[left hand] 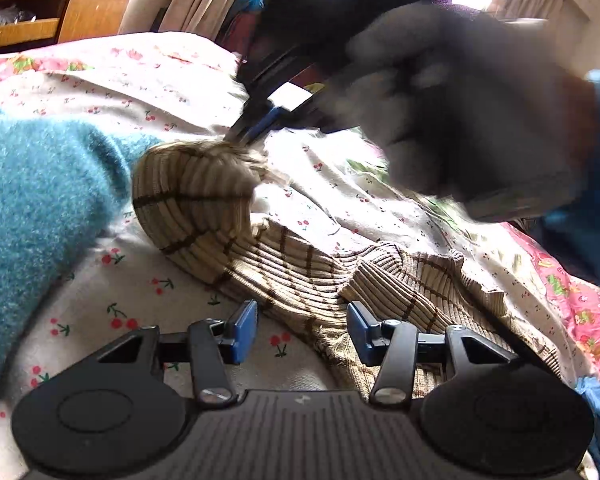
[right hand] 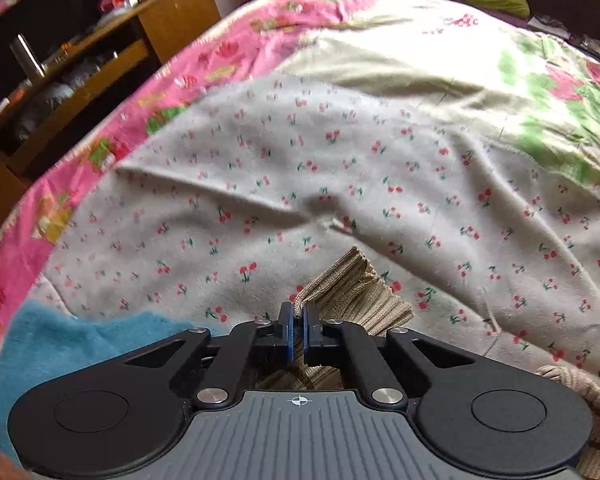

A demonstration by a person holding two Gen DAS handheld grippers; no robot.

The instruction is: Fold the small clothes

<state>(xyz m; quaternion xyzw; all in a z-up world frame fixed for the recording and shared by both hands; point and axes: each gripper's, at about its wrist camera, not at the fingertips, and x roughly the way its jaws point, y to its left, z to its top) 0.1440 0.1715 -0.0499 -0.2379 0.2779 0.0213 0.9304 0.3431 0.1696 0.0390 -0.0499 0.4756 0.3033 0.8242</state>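
On the bed, the right tool pinches a corner of the striped garment, lifting it over; left tool released. Folding barely begun.

No words, brand names, labels or numbers can be read in either view. The only signs are small white moulded marks on the ribbed grey housings of the grippers: on the right gripper a circle crossed by a horizontal and a vertical line, like a target mark, centred at the front edge of the housing; on the left gripper a small pale mark in the same spot, too blurred to make out its shape.
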